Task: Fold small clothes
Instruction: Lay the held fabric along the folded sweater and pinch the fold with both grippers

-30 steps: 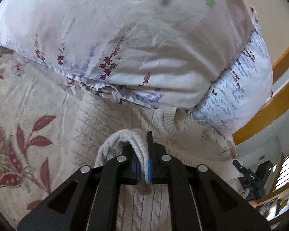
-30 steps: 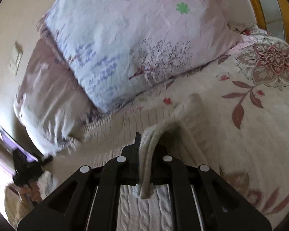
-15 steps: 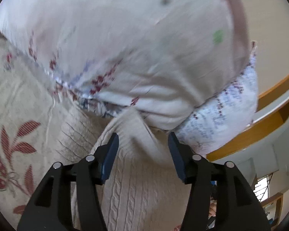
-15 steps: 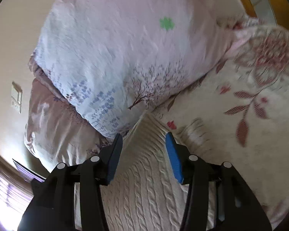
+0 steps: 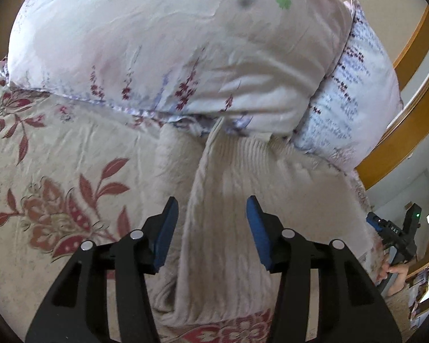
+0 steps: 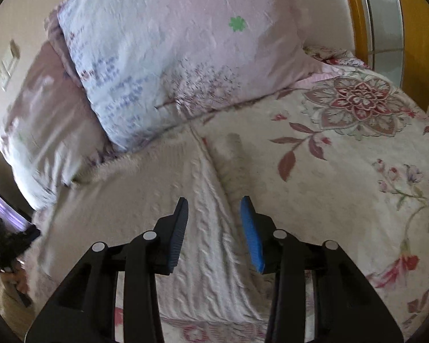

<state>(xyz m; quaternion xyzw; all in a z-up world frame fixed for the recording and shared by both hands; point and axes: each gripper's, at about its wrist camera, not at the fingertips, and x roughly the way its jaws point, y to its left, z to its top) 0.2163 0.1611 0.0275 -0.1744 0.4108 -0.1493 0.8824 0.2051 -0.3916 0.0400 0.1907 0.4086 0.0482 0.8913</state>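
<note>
A cream cable-knit sweater [image 5: 228, 177] lies folded on the floral bedspread [image 5: 57, 171], its far edge against the pillows. My left gripper [image 5: 210, 200] hovers over the sweater's left fold, its blue pads apart and not touching the knit; the jaws are closing, with nothing pinched between them. In the right wrist view the sweater [image 6: 157, 194] spreads to the left, a sleeve tucked along its right side. My right gripper [image 6: 213, 200] stands above that right edge, pads apart and closing, with only the knit lying below. The right gripper [image 5: 391, 234] also shows at the far right of the left wrist view.
Two large floral pillows [image 5: 171, 43] [image 6: 186, 43] are stacked right behind the sweater. A wooden bed frame [image 5: 400, 148] runs at the right. Open bedspread [image 6: 343, 171] stretches to the right of the sweater. A hand [image 5: 397, 271] holds the right gripper.
Both grippers were shut on the sweater's lifted edge; they have let go, opened, and drawn back. The sweater now lies flat and folded by the pillows.
</note>
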